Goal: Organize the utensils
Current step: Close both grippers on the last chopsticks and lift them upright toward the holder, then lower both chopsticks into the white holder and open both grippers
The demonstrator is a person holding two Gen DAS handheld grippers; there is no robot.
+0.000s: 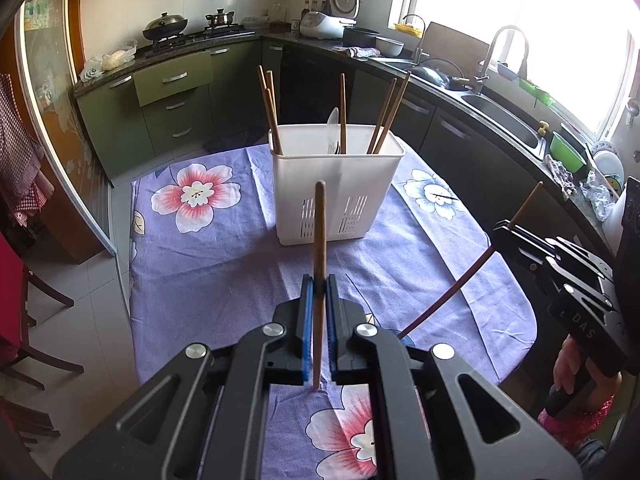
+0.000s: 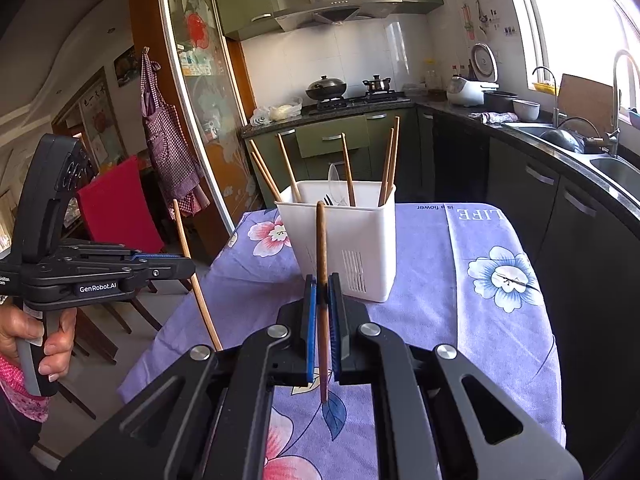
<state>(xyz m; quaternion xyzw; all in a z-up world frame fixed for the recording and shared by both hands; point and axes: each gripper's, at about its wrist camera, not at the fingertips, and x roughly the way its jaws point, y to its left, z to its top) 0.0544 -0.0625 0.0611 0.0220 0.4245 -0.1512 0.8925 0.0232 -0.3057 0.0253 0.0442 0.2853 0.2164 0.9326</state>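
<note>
Several chopsticks upright in white holder; both grippers' fingers each clamped on another chopstick.

- You held a matt brown wooden chopstick between blue rubbery pads.
- Your white holder looked smooth plastic.
- Your tablecloth was soft floral cloth.

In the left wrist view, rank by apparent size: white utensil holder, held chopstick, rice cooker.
1. white utensil holder
2. chopstick in the left gripper jaws, though nearness enlarges it
3. rice cooker, far off
</note>
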